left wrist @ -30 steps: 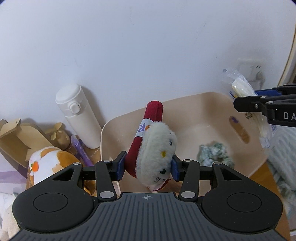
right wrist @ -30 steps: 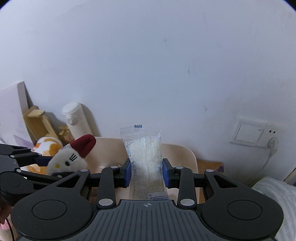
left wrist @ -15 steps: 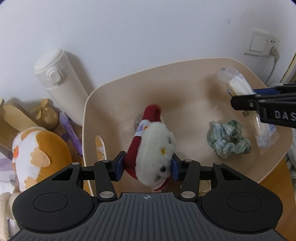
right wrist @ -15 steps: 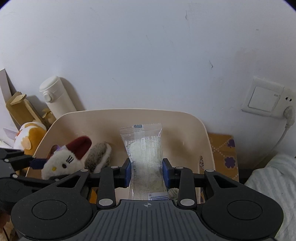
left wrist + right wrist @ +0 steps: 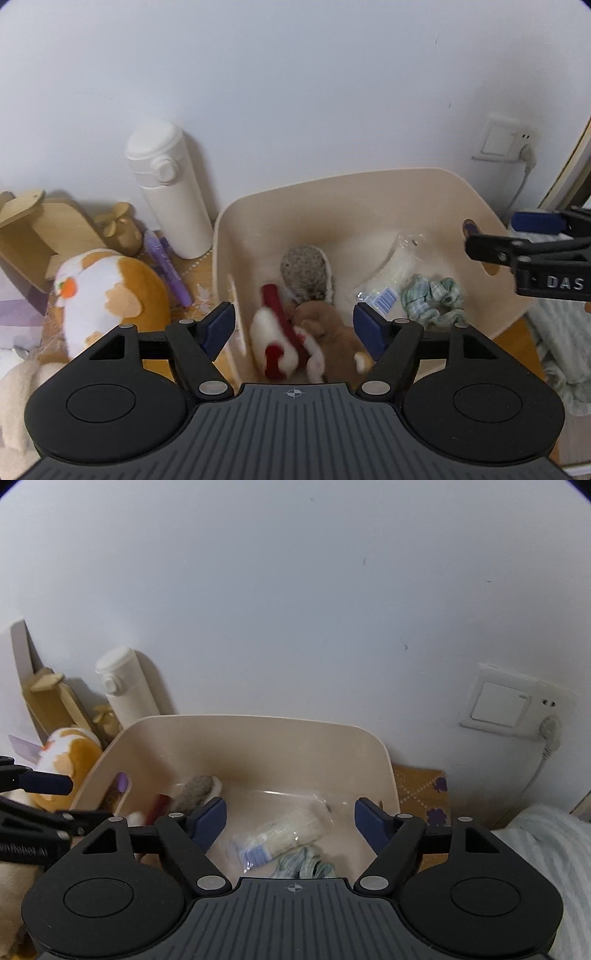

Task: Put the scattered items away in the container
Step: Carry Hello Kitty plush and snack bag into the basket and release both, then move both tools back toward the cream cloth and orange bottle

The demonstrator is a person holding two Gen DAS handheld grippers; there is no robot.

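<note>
While both the left gripper [image 5: 294, 326] and right gripper [image 5: 290, 821] hover spread wide and empty, a fuzzy red-and-white plush [image 5: 275, 341], blurred, and crinkly clear packet [image 5: 284, 830] lie inside the smooth beige bin [image 5: 332, 188].

Soft, even indoor light, no glare. The bottle [image 5: 168, 188] throws a faint shadow rightward onto the wall. Fisheye bends and darkens corners; the plush [image 5: 284, 339] is motion-blurred.

Home, plush toy [image 5: 107, 295], flask [image 5: 170, 188], wall socket [image 5: 517, 705]
</note>
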